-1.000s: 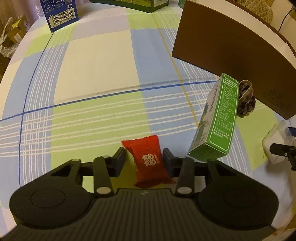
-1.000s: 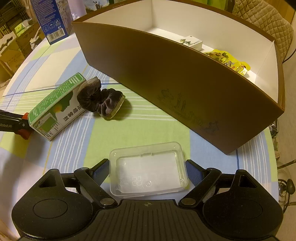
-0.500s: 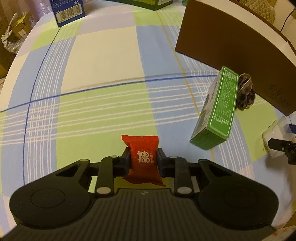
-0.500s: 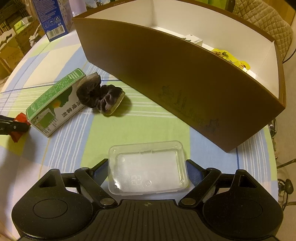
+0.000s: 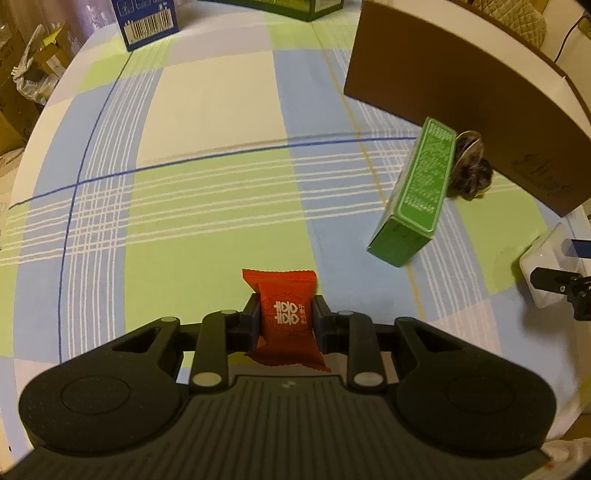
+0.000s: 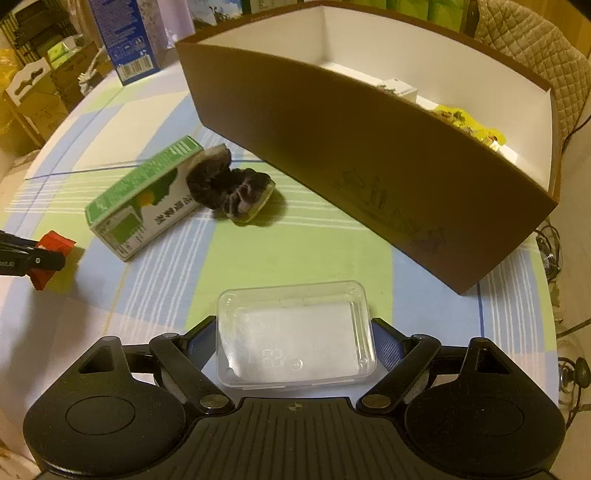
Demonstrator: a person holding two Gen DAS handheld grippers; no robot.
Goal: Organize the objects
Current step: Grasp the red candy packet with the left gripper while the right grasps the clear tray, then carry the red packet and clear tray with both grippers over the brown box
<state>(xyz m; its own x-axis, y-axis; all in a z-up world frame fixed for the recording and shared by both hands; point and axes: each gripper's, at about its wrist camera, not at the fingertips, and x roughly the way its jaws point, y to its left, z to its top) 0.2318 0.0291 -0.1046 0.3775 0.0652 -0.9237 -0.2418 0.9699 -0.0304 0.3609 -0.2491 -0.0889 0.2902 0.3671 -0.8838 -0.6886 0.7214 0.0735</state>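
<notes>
My left gripper (image 5: 284, 314) is shut on a red candy packet (image 5: 286, 291) with white characters, low over the checked tablecloth. The right wrist view shows that packet (image 6: 53, 243) at the far left, held just above its shadow. My right gripper (image 6: 295, 332) holds a clear plastic container (image 6: 295, 325) lengthwise, with both blue pads against its short sides. A green carton (image 6: 144, 199) lies on the cloth with a dark scrunchie (image 6: 232, 188) against its far end. The big brown box (image 6: 369, 155) stands behind them; it holds a small white box and yellow packets.
A blue box (image 5: 147, 18) and a green box stand at the table's far edge. The round table's edge curves close on the left and right. Cardboard clutter lies beyond the left edge, and a quilted chair back (image 6: 535, 48) rises behind the brown box.
My left gripper's fingers, open around the red packet a second ago, have closed onto it. The right gripper has shifted slightly with the clear container still between its fingers.
</notes>
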